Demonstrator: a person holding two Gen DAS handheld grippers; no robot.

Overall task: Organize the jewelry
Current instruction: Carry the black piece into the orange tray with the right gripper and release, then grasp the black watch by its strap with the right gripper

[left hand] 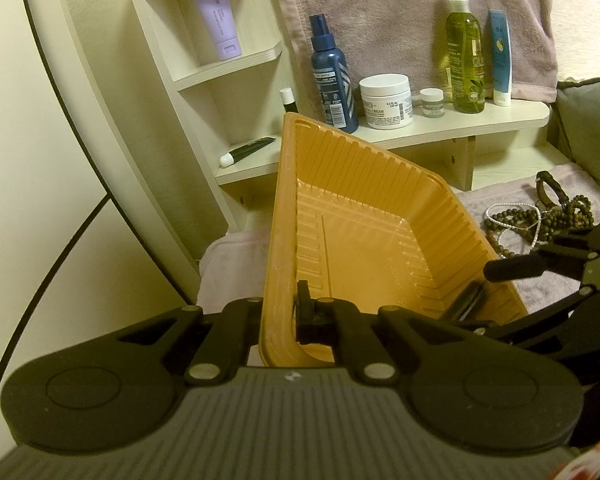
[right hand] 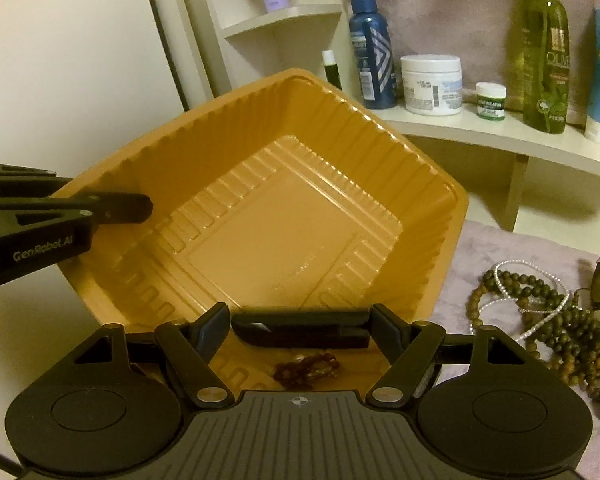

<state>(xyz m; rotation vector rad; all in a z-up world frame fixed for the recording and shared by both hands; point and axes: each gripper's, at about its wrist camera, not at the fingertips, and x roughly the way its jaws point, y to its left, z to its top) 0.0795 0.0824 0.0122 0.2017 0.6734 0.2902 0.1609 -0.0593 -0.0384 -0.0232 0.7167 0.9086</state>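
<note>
A dark red bead bracelet (right hand: 306, 369) lies in the orange tray's (right hand: 300, 216) near corner, below the wide-open, empty right gripper (right hand: 300, 330). The left gripper (left hand: 284, 312) pinches the tray's rim, tilting it to receive. More beads (right hand: 540, 320) wait on the towel (right hand: 480, 248), right.

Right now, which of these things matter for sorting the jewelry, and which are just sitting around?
For the job: orange tray, reddish bead bracelet inside it, pile of bead strands, left gripper clamping the tray's wall.

Just about: blue spray bottle, white cream jar, green bottle, purple tube.
</note>
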